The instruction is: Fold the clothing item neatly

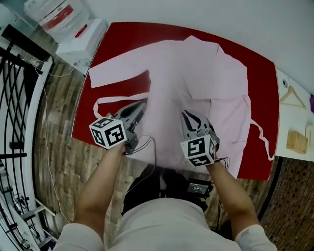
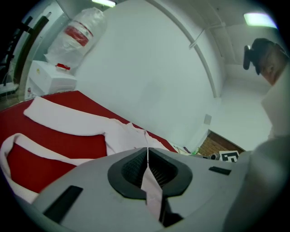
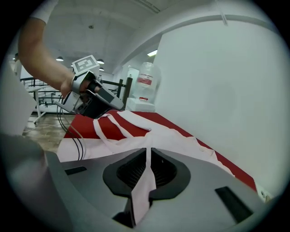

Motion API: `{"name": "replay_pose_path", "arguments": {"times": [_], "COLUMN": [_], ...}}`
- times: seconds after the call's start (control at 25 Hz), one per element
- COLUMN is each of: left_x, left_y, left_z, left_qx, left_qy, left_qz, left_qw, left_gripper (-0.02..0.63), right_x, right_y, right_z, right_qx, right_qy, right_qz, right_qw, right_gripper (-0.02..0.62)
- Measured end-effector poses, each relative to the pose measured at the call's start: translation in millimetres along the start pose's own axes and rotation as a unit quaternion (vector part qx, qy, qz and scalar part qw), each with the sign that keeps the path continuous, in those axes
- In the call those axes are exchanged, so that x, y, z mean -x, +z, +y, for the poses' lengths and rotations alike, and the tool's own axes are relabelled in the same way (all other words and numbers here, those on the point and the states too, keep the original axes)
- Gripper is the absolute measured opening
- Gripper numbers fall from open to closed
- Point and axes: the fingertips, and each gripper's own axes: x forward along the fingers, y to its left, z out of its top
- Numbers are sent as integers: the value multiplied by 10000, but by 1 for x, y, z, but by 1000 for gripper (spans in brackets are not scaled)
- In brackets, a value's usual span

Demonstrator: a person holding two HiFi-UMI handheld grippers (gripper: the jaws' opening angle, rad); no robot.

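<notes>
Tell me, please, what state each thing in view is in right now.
Pink garment, spread flat on the red table, one sleeve stretched out.
Left gripper, shut on the garment's near edge.
Right gripper, shut on the garment's near edge.
Belt tie, loose, trailing across the table.
Hanger, lying flat, unused.

Garment (image 1: pixel 196 83) lies spread on the table (image 1: pixel 262 83); a hanger (image 1: pixel 293 98) lies right of it, a bottle (image 1: pixel 51 14) far left
</notes>
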Motion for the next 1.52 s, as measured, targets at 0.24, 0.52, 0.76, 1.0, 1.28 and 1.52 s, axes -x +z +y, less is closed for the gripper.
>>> {"name": "replay_pose_path", "arguments": {"times": [0.24,0.52,0.76,1.0,1.28,1.52], "left_x": [48,77,97,108,119,122], "left_y": [19,35,43,55,55,59], "left_z": [36,92,149,199,244,270], "left_qx": [63,158,358,549,873,1040], "left_qy": [317,308,299,367,558,588], "left_qz": [-355,-368,-256,-272,-314,-339], "left_qw": [9988,9987,9986,9974,9941,9923], "left_gripper": [9,9,9,11,75,84], "right_x": [-15,-59,-111,-164,-224,-271], "right_y": [37,71,101,127,150,157], "right_z": [41,75,105,133,166,196], "right_qx": [465,725,835,988,1204,1469], "right_qy": [476,555,575,774,1048,1339], "right_qz": [-151,-39,77,202,284,341], "right_qw": [9977,9958,9948,9919,9868,9795], "right_gripper": [34,34,37,63,75,94]}}
